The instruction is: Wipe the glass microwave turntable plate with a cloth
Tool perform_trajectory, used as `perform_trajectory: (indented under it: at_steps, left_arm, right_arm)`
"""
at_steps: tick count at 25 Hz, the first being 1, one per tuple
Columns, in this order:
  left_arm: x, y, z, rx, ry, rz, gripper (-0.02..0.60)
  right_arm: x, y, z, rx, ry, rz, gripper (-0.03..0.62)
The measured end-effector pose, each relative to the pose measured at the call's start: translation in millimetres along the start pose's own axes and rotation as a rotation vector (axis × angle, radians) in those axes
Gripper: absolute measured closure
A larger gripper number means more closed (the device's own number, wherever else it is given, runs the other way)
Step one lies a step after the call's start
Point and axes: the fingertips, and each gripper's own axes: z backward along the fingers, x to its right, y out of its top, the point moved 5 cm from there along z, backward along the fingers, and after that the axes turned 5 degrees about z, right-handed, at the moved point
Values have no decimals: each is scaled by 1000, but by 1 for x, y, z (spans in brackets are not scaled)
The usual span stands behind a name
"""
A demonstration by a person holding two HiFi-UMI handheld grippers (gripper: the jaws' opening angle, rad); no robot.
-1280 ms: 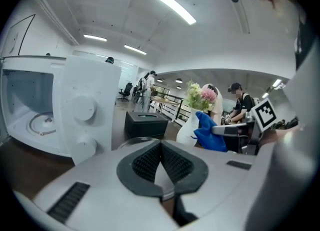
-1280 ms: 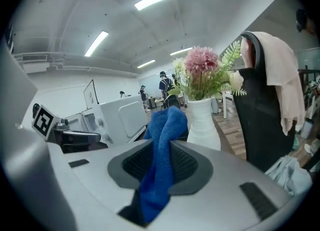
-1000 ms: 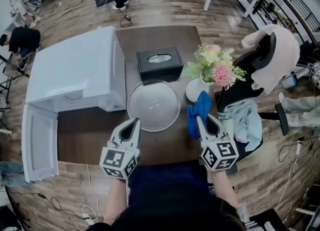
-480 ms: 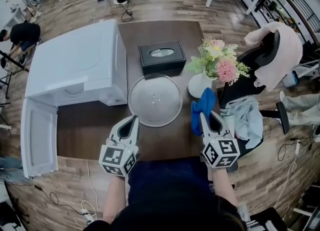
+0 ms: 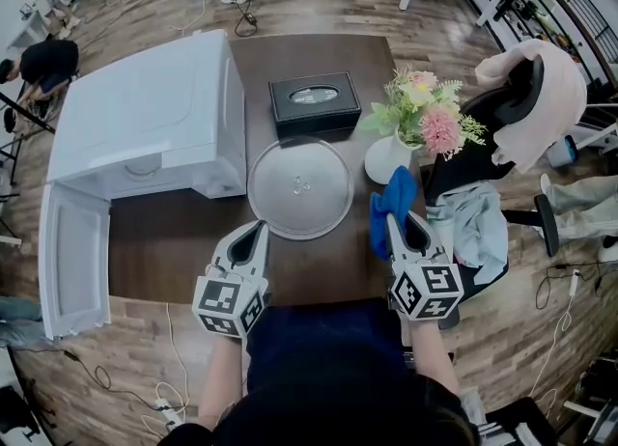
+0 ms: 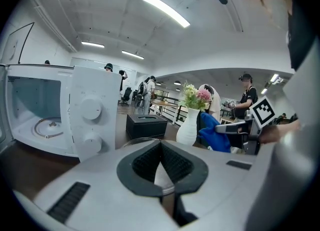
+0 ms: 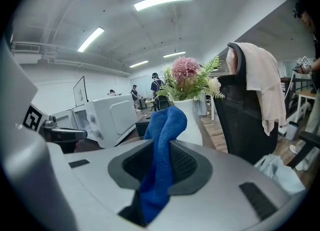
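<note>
**Awaiting first contact: cloth gripped, plate not yet touched**

The glass turntable plate point(image 5: 300, 189) lies flat on the dark table point(image 5: 174, 251), out of the microwave point(image 5: 145, 125), whose door stands open. It sits between the microwave's front corner and the white vase of flowers point(image 5: 386, 159), just in front of a black box point(image 5: 314, 103). Nothing rests on it.

The blue cloth point(image 5: 390, 205) is pinched in the right gripper point(image 5: 401, 227), jaws closed on its middle. A loose fold stands up beyond the tips, and the tail hangs back between the pads. This gripper is just off the plate's right rim, close to the vase, and the cloth is clear of the glass.

The left gripper point(image 5: 253, 234) has its jaws brought together on nothing. Its tip is at the plate's near-left edge. Whether it touches the rim cannot be told from these views.

Assessment: the wipe has not started. To do it well, the right gripper should swing left and tip down so the free fold, not the hard jaw tips, meets the glass. It should then work in overlapping arcs from centre to rim.

The plate looks free to slide on the smooth tabletop, so the left gripper would do well to brace the near edge.

Risk noted: the vase stands near the path of the right gripper and could be knocked.
</note>
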Motion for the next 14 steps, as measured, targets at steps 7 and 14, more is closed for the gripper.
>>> perform_trajectory:
  at_steps: [7,14]
  left_arm:
    - [1,-3,0,-8,3,5,580]
    - [1,-7,-1,-21,9,4,580]
  right_arm:
    - [-3,0,-2,-8,11,2,514]
    - [-4,-5,-4,-28,15,-5,514]
